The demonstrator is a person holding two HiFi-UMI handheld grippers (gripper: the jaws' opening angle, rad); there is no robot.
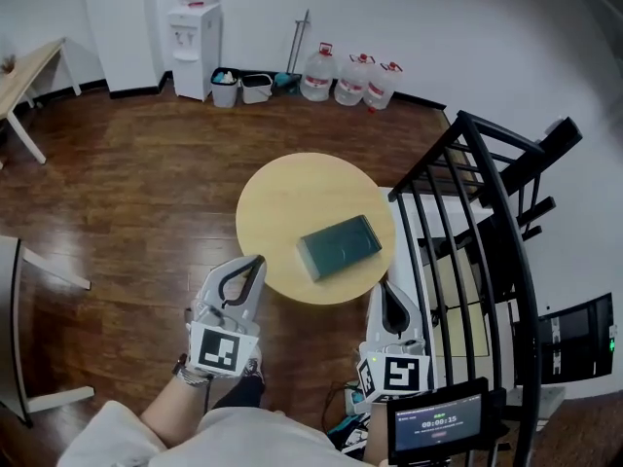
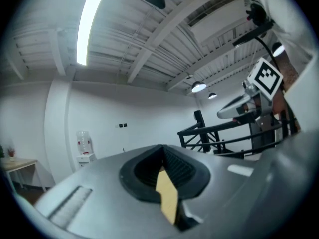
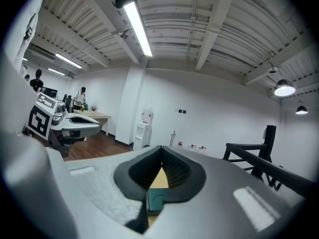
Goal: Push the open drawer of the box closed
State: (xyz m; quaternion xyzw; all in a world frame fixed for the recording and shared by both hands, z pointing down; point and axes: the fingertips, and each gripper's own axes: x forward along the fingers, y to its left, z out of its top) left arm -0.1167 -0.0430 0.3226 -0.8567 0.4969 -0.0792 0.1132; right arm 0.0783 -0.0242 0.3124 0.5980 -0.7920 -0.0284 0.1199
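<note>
- Clenched on nothing: left gripper (image 1: 255, 261), over the near edge of the round wooden table (image 1: 282, 197).
- Likewise pinched together, empty: right gripper (image 1: 386, 290).
- Lies flat on the tabletop's right half, apart from both: dark green box (image 1: 339, 246).
- Beyond: dark wood floor (image 1: 127, 183), black railing (image 1: 467, 222), water dispenser (image 1: 195, 37), water jugs (image 1: 352, 78) along the white wall.

Dk green box (image 1: 339, 245) lies flat, skewed, on rnd table (image 1: 282, 202), R side.

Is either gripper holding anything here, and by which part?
Nothing is held. The left gripper and right gripper both have jaws together, empty; the green box lies untouched on the round table.
</note>
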